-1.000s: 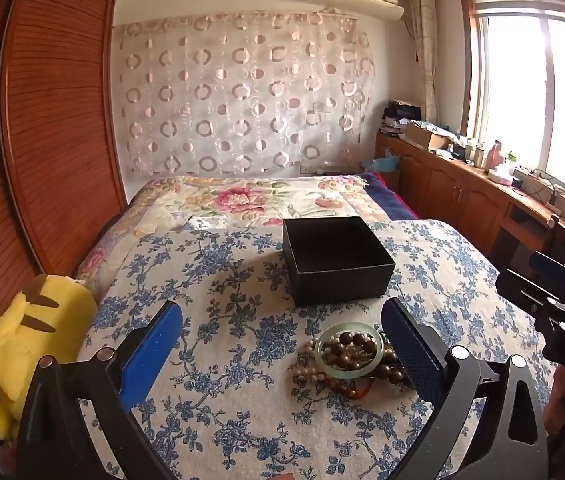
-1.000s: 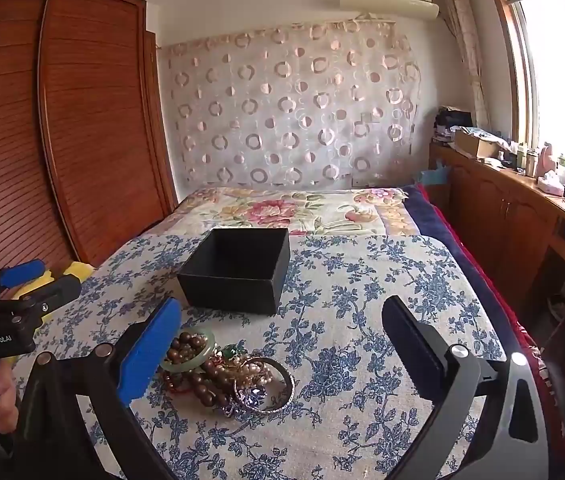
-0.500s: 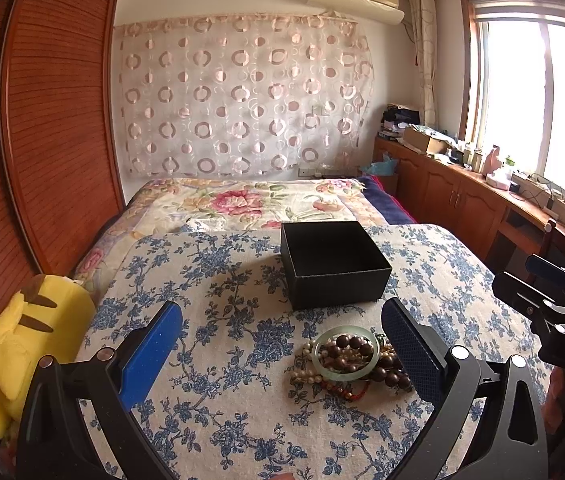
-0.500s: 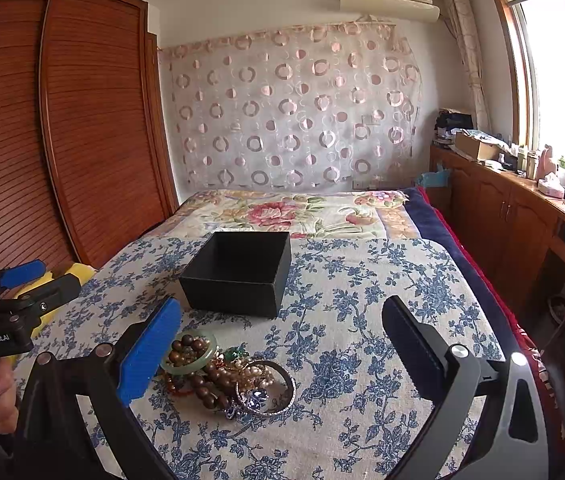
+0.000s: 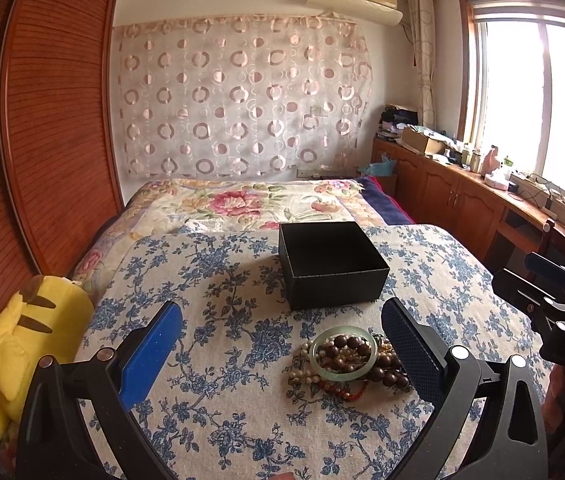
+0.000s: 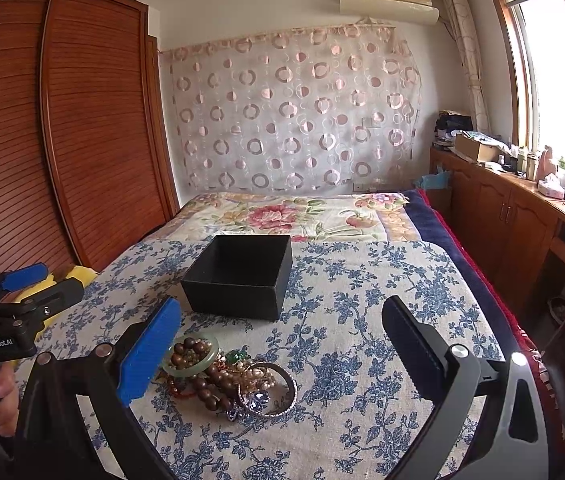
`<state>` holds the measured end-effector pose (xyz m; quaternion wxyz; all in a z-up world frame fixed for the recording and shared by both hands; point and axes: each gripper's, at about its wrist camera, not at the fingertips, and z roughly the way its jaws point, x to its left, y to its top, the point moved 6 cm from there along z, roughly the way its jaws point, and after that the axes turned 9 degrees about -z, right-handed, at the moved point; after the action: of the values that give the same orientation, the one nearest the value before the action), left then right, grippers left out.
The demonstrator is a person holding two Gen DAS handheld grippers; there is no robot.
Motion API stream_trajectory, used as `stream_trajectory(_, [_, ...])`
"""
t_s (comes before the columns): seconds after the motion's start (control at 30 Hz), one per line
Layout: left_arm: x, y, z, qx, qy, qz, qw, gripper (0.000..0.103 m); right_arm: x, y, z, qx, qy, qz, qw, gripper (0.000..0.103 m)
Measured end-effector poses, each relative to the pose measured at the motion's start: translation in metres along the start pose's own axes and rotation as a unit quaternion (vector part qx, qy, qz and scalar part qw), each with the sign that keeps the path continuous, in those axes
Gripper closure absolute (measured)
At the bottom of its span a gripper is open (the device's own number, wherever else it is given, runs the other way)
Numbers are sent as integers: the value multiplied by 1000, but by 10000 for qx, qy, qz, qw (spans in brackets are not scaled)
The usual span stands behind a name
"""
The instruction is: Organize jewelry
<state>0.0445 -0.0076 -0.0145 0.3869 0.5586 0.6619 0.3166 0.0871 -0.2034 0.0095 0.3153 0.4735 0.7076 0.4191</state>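
Note:
A pile of jewelry (image 5: pixel 348 362) lies on the blue-flowered cloth: a pale green bangle (image 5: pixel 342 353), dark wooden beads, pearls and a red string. In the right wrist view the pile (image 6: pixel 226 380) also shows a silver bangle (image 6: pixel 268 390) with a purple stone. An open, empty black box (image 5: pixel 332 264) stands just behind it; it also shows in the right wrist view (image 6: pixel 240 276). My left gripper (image 5: pixel 282 344) is open, the pile near its right finger. My right gripper (image 6: pixel 280 344) is open, the pile near its left finger. Both hover above the cloth, empty.
A yellow plush toy (image 5: pixel 30 344) sits at the bed's left edge by the wooden wardrobe (image 5: pixel 42 120). A floral quilt (image 5: pixel 250 204) lies behind the box. Wooden cabinets (image 6: pixel 514 220) with clutter run along the right wall under the window.
Both grippers have shifted only slightly; the box and pile sit a touch lower in the views. Both stay open and empty.

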Motion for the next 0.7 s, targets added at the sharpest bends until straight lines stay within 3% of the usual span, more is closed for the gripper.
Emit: stream_trajectory(0.7, [0,0,-1,-2,-9,1,10000,6,4,3,-2,-21,13,12,10000,1])
